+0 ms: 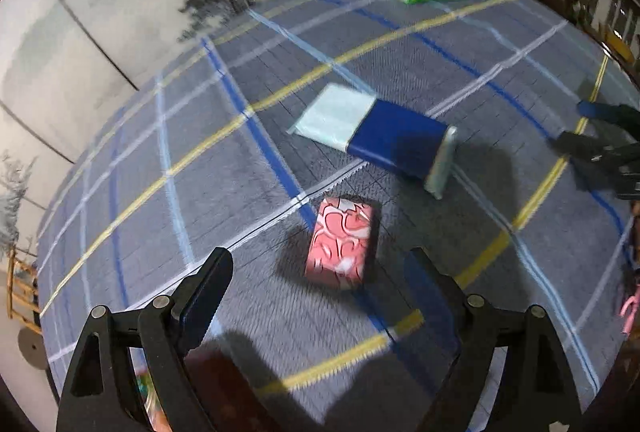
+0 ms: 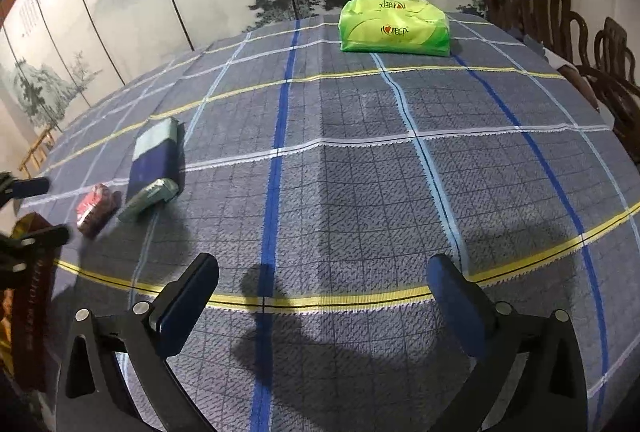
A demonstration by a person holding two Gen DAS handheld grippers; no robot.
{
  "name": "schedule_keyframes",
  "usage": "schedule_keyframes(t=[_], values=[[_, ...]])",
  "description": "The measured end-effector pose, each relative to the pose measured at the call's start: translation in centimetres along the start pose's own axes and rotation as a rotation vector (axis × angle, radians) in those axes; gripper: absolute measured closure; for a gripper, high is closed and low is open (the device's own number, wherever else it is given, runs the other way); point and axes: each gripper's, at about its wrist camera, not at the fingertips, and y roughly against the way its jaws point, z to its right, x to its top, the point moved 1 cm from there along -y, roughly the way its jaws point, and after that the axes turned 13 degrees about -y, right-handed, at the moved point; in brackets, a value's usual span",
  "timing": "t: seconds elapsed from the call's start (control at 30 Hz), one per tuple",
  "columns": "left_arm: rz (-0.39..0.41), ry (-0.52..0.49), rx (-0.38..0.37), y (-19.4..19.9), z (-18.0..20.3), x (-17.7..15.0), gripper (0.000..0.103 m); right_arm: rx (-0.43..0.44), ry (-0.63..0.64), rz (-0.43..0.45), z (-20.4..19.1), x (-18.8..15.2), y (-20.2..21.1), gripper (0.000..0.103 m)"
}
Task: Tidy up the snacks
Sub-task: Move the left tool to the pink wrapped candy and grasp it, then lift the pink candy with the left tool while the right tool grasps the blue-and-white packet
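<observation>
plaid-clothed surface (image 1: 120, 192): left claw (image 1: 320, 272) released above pink snack pack (image 1: 342, 242); light, crinkly, grip long sides. right claw (image 2: 320, 280) released, empty.

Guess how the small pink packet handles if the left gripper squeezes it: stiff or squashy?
The pink packet is blocky with flat faces, so it probably won't roll. Its glossy printed wrapper suggests it may slip. It looks small and likely light; open left gripper spans it easily.

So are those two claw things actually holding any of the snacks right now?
No. The left gripper is open above the pink packet, not touching it; the right gripper is open over bare tablecloth.
</observation>
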Motion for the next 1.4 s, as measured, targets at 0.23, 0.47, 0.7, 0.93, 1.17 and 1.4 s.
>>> schedule_keyframes(t=[0.23, 0.47, 0.7, 0.93, 1.17, 1.4], values=[[-0.013, 0.136, -0.207, -3.1, -2.4, 0.8, 0.060, 0.028, -0.012, 0.002, 0.1, -0.1, 0.1, 0.000], [-0.011, 0.276, -0.288, -0.3, -0.6, -0.8, 0.079, 0.033, -0.014, 0.003, 0.2, 0.0, 0.2, 0.000], [0.080, 0.426, -0.335, 4.8, 1.7, -5.4, 0.079, 0.100, 0.009, -0.006, -0.2, -0.1, 0.4, 0.000], [0.113, 0.487, -0.313, 7.6, 2.1, -8.2, 0.079, 0.222, 0.189, 0.010, -6.4, 0.6, 0.8, 0.000], [0.141, 0.489, -0.259, 10.0, 2.2, -10.0, 0.078, 0.257, 0.351, -0.062, -14.3, 1.9, -4.0, 0.003], [0.172, 0.503, -0.249, 11.5, 1.8, -10.8, 0.078, 0.174, 0.400, -0.158, -16.6, 3.2, -8.8, 0.031]])
